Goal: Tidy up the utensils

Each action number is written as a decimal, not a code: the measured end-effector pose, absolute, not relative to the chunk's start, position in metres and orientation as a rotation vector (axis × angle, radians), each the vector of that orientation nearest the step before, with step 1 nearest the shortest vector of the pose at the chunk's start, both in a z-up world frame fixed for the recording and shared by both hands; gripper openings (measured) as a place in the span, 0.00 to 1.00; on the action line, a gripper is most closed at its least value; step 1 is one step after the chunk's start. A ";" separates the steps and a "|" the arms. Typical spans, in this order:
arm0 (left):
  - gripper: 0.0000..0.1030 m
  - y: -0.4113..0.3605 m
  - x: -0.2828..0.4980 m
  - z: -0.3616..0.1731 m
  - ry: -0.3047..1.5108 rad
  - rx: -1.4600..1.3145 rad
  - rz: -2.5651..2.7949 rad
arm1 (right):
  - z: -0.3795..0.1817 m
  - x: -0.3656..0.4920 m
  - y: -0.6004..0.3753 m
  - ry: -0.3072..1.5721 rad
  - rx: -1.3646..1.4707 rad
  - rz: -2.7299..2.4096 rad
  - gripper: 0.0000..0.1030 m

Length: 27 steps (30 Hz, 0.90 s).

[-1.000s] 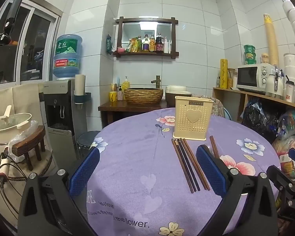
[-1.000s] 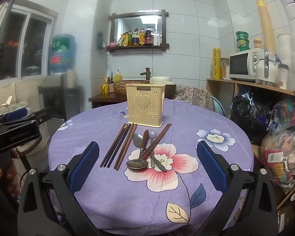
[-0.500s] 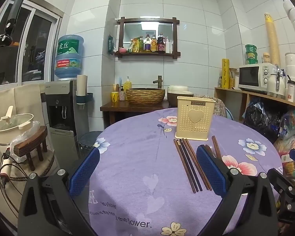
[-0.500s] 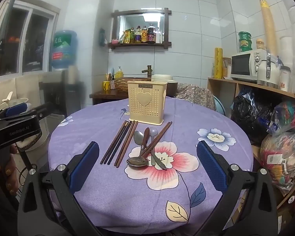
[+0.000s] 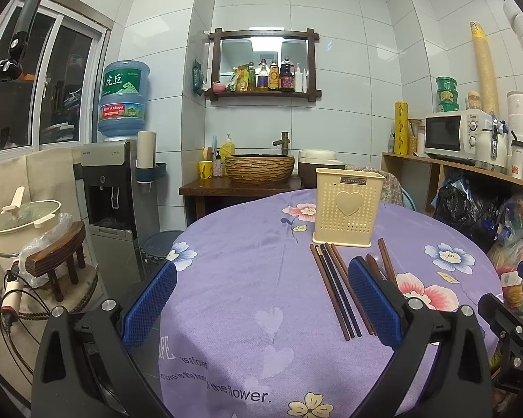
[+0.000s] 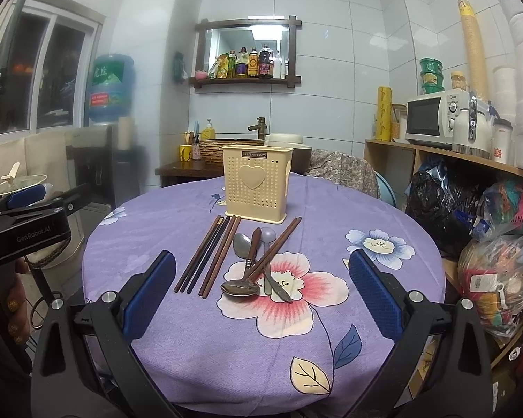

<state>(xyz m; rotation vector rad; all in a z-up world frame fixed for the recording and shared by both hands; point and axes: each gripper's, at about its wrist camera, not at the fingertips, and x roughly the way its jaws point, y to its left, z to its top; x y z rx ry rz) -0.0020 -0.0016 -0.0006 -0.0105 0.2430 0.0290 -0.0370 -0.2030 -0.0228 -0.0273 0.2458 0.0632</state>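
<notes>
- Here, in the left wrist view, the left hand-held gripper [image 5: 261, 299] hangs low over the near edge of the round table [image 5: 226, 278] with its blue pads spread wide apart and nothing between them, likely because no pickup has begun.
- The cream perforated utensil holder [image 5: 345, 209] stands upright at the far side of the table, its open top ready to take utensils dropped in end first.
- A bundle of dark wooden chopsticks [image 5: 334, 285] lies flat just in front of the holder, roughly parallel and pointing at it; the right pad hides the things beyond them.
- In the right wrist view, the right hand-held gripper [image 6: 261, 292] is likewise spread open and empty, centred on the loose utensils, which suggests it is lined up for the first grasp.
- The chopsticks [image 6: 209, 254] lie side by side left of a small heap: a metal spoon [image 6: 240, 287], a wooden-handled spoon [image 6: 242, 245], a knife [image 6: 275, 284] and one stray chopstick [image 6: 279, 244] crossing over them.
- That crossing piece probably has to come off before the spoons lift cleanly.
- The utensil holder [image 6: 256, 184] stands just behind the heap, so every carry should be short.
- The left hand-held gripper [image 6: 28, 223] shows at the left edge, well apart from the utensils.
</notes>
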 end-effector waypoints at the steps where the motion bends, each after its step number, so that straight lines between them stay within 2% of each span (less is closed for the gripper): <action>1: 0.95 -0.001 -0.002 -0.001 0.243 -0.011 0.029 | -0.023 -0.037 -0.203 0.243 -0.030 0.061 0.95; 27: 0.95 -0.001 -0.003 0.000 0.239 -0.002 0.034 | -0.021 -0.037 -0.200 0.246 -0.040 0.055 0.95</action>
